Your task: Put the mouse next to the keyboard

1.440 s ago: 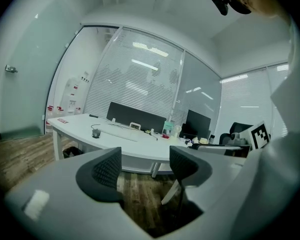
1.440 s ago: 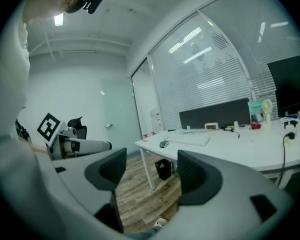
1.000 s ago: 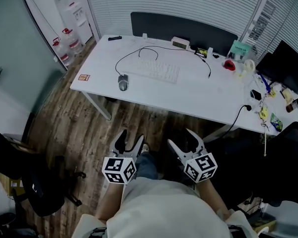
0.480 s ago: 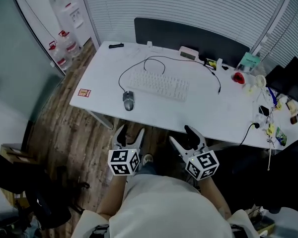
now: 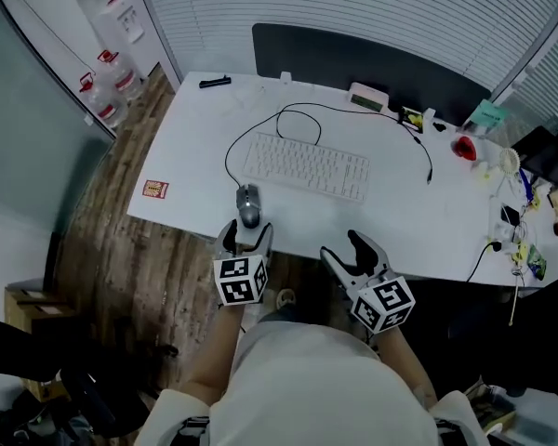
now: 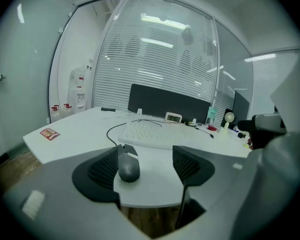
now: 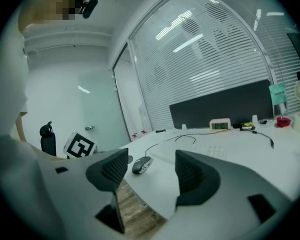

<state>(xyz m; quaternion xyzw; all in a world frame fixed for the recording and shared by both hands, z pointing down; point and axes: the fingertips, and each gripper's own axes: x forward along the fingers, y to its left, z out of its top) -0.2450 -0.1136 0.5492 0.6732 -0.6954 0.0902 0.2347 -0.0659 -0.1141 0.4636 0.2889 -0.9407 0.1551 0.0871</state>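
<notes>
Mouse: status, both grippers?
Left gripper jaws just opening, mouse at tips, not gripped. Right gripper jaws just closing slightly, empty. Mouse by table edge, short of keyboard; cable runs left of keyboard.

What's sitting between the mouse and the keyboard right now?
Nothing: only bare white desk separates the mouse from the keyboard, clearest in the head view.

Location type: office. Indicators: a long white desk [image 5: 191, 147] carrying a wired keyboard [image 5: 306, 166] at centre; a dark partition panel [image 5: 353, 59] along its far edge at 12 o'clock; slatted blinds [image 5: 353, 3] over glazed walls behind it; water-cooler bottles [image 5: 107, 71] at 10 o'clock (standing on the floor); a black swivel chair [image 5: 28, 356] at 8 o'clock; a monitor [image 5: 556, 156] at 3 o'clock.
</notes>
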